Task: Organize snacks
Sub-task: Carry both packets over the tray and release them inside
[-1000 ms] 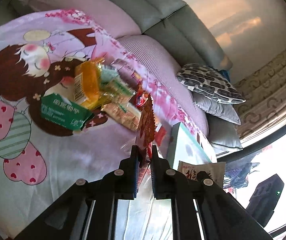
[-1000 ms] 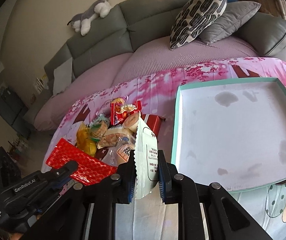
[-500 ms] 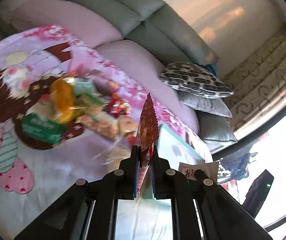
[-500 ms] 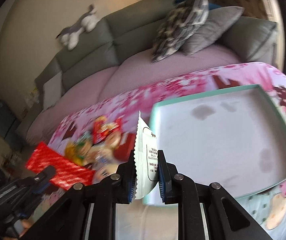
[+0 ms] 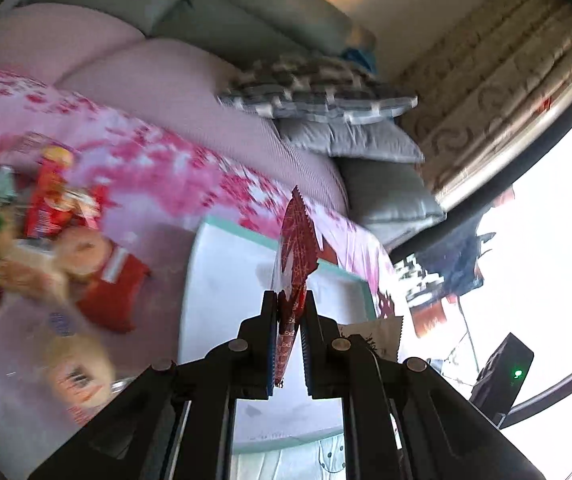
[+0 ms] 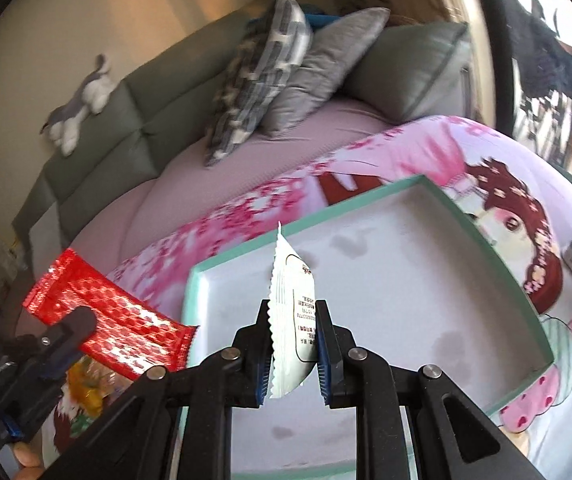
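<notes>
The left gripper (image 5: 290,312) has its fingers clamped on a shiny red patterned snack packet (image 5: 296,240), held on edge above the shallow white tray with a teal rim (image 5: 242,234). The right gripper (image 6: 292,328) pinches a white printed snack sachet (image 6: 290,304) over that tray. At nine o'clock of the tray, a blurred pile of loose wrapped snacks (image 5: 66,248) lies on the pink cartoon-print bedsheet (image 5: 158,160).

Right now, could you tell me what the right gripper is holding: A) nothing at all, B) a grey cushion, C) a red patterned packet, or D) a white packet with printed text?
D: in the right wrist view the right gripper is shut on a white packet with printed text, held over the teal-rimmed tray.
</notes>
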Motion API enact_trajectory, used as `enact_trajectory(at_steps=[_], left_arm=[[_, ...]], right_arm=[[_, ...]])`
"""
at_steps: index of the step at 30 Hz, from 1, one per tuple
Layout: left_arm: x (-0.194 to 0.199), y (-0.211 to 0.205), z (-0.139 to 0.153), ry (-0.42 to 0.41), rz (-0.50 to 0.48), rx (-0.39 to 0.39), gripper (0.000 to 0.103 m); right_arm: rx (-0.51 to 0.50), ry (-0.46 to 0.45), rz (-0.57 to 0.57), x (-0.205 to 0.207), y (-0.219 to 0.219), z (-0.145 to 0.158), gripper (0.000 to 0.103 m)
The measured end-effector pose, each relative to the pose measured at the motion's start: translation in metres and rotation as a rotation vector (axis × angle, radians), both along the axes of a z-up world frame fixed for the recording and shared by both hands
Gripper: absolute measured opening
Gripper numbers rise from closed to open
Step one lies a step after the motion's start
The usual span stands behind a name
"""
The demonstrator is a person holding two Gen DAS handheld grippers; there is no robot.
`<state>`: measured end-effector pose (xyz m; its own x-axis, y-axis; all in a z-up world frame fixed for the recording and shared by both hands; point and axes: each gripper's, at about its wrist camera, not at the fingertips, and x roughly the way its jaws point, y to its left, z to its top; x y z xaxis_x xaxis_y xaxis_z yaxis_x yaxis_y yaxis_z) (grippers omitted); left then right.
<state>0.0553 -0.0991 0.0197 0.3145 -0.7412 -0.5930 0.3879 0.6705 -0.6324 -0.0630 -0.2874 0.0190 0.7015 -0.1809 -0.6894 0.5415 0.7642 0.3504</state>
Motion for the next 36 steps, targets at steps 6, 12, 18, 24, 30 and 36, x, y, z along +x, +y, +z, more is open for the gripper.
enact_trajectory(at_steps=[6, 12, 18, 24, 30, 36], left_arm=[[0.01, -0.04, -0.031, 0.064, -0.108, 0.007, 0.011], [0.018, -0.059, -0.053, 0.088, -0.129, 0.049, 0.011], [0.025, -0.055, -0.074, 0.128, -0.107, 0.124, 0.017], [0.023, -0.053, -0.077, 0.133, -0.107, 0.177, 0.024], [0.017, -0.057, -0.073, 0.11, -0.119, 0.264, 0.06], [0.015, -0.056, -0.07, 0.12, -0.113, 0.318, 0.07]], right_arm=[[0.015, 0.044, -0.078, -0.002, -0.027, -0.016, 0.021], [-0.008, 0.079, -0.117, 0.002, -0.04, -0.024, 0.021], [-0.014, 0.101, -0.141, 0.005, -0.048, -0.03, 0.021], [-0.001, 0.102, -0.154, 0.001, -0.052, -0.029, 0.021], [-0.013, 0.103, -0.153, 0.0, -0.051, -0.024, 0.03], [-0.037, 0.114, -0.147, 0.001, -0.048, -0.02, 0.069]])
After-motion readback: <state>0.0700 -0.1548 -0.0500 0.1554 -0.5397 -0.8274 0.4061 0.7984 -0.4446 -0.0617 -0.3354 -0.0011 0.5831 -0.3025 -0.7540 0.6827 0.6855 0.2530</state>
